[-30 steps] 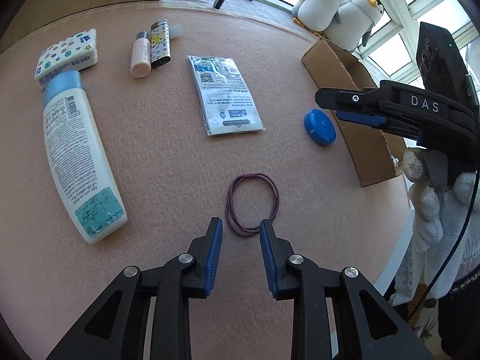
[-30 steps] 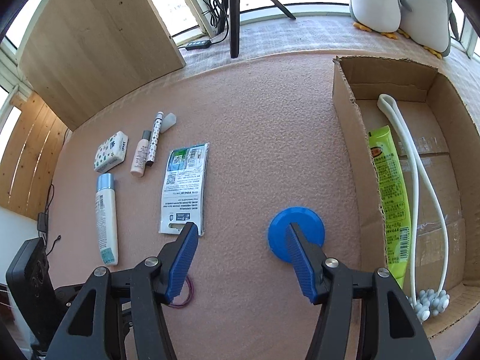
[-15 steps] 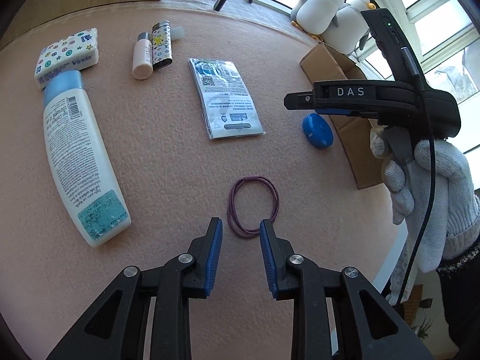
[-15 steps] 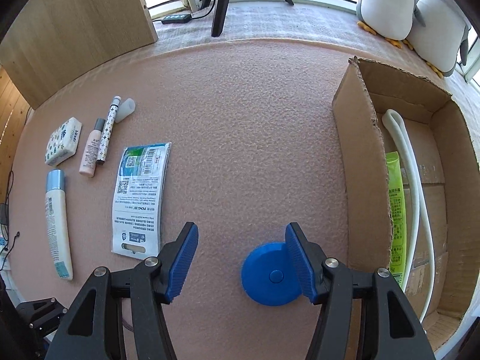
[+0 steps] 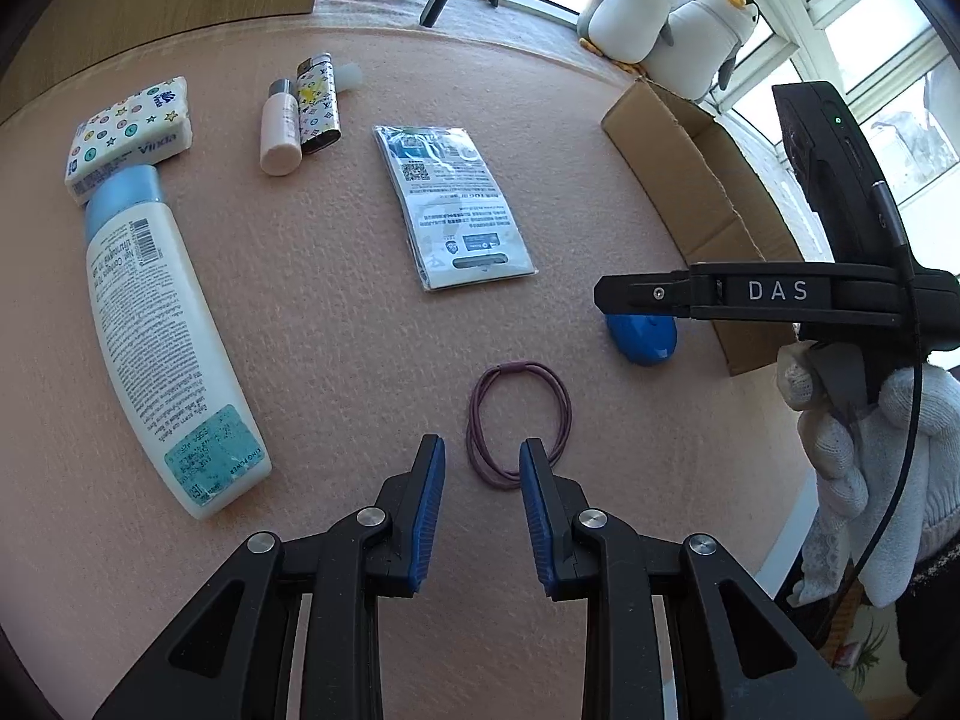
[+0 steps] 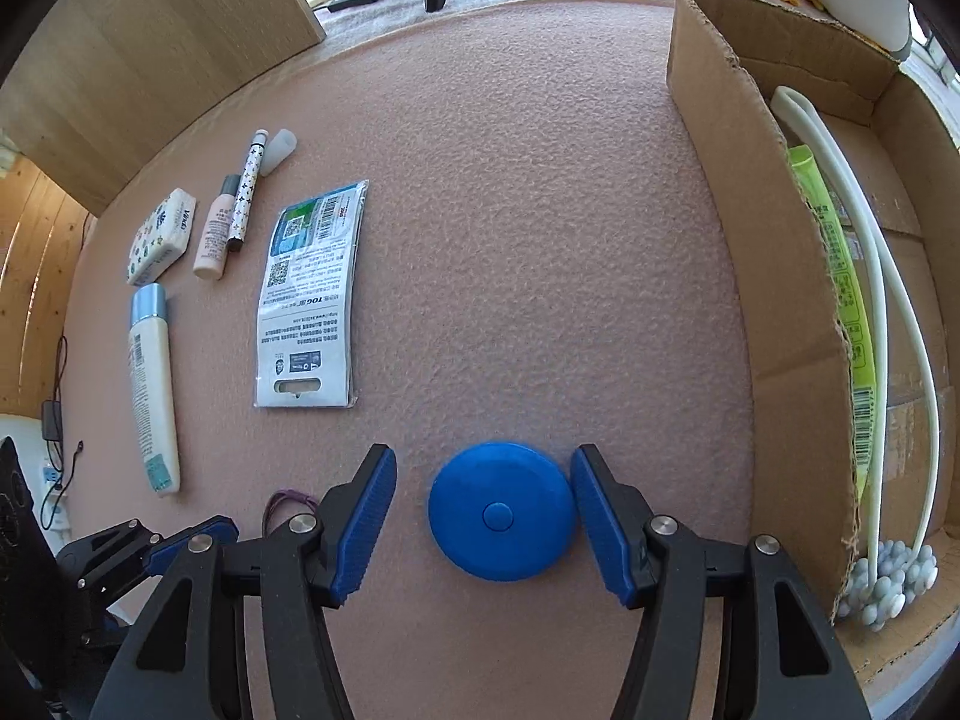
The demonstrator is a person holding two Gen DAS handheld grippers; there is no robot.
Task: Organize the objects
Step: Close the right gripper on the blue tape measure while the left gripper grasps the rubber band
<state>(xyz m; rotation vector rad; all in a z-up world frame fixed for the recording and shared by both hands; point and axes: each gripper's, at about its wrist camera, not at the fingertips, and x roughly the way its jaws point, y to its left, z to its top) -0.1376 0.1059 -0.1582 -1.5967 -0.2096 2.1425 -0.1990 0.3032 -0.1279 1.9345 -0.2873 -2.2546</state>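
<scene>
Blue round plastic disc [image 6: 503,510] between spread right gripper [image 6: 483,510] fingers, left gripper [image 5: 482,468] likewise spread over purple elastic loop [image 5: 519,414]

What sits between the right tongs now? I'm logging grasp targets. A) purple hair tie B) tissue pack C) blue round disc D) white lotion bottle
C: the right tongs are open and straddle the blue round disc on the pink mat, near the cardboard box.
</scene>
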